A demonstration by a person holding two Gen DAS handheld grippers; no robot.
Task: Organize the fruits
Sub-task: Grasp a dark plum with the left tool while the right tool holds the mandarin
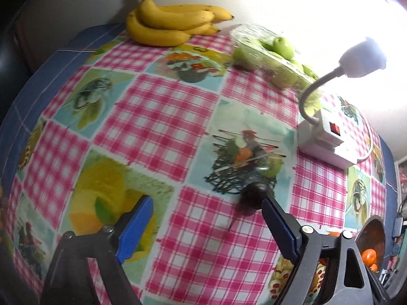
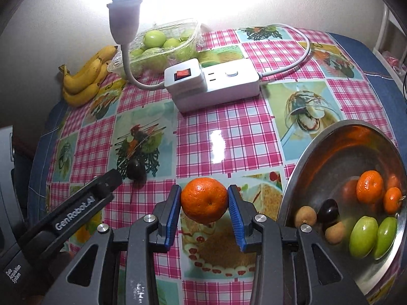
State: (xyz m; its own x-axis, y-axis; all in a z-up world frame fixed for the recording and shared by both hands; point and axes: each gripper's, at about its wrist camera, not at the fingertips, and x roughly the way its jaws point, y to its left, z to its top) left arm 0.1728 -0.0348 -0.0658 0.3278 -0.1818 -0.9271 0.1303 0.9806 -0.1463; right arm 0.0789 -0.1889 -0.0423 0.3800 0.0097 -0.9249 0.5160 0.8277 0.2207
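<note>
My right gripper is shut on an orange tangerine, held just above the checked tablecloth and left of a steel bowl. In the bowl lie two tangerines, two brown longans, a dark fruit and two green fruits. My left gripper stands open over the cloth. A dark round fruit rests on the table at the tip of its right finger, not between the pads. The right wrist view shows that fruit beside a black finger of the left gripper.
A bunch of bananas lies at the far edge by the wall. Beside it is a clear plastic tray of green fruits. A white power strip with a lit gooseneck lamp and a cable sits mid-table.
</note>
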